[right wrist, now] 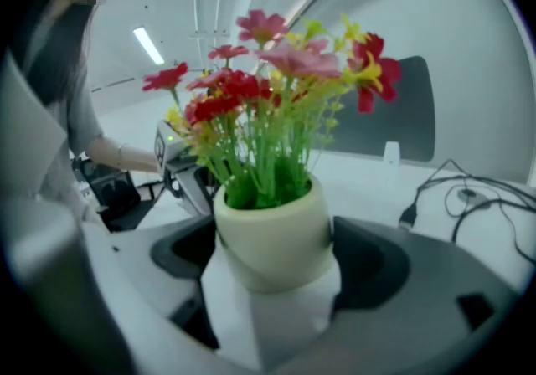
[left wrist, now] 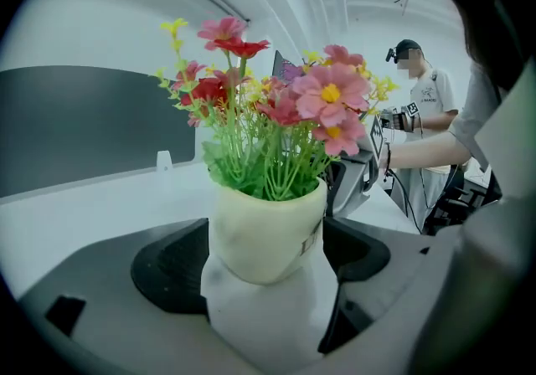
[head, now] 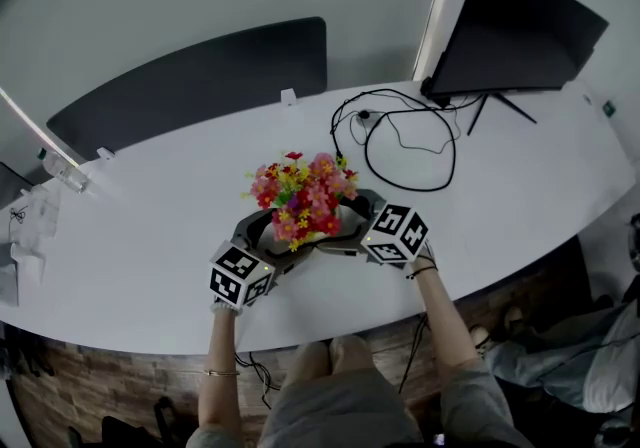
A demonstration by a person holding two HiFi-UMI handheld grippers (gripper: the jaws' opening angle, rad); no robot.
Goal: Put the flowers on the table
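A bunch of pink, red and yellow flowers (head: 300,194) stands in a cream pot on the white table (head: 150,236), near its front edge. In the left gripper view the pot (left wrist: 266,231) sits slightly tilted between both dark jaws, which press its sides. The right gripper view shows the same pot (right wrist: 272,235) held between that gripper's jaws. From the head view my left gripper (head: 272,236) comes in from the front left and my right gripper (head: 352,224) from the front right. Together they ring the pot, whose base is hidden.
A dark monitor (head: 515,31) stands at the back right with black cables (head: 400,141) looping in front of it. A dark chair back (head: 200,76) lies behind the table. Clear plastic items (head: 65,171) sit at the left end. Another person (left wrist: 423,105) stands beyond the table.
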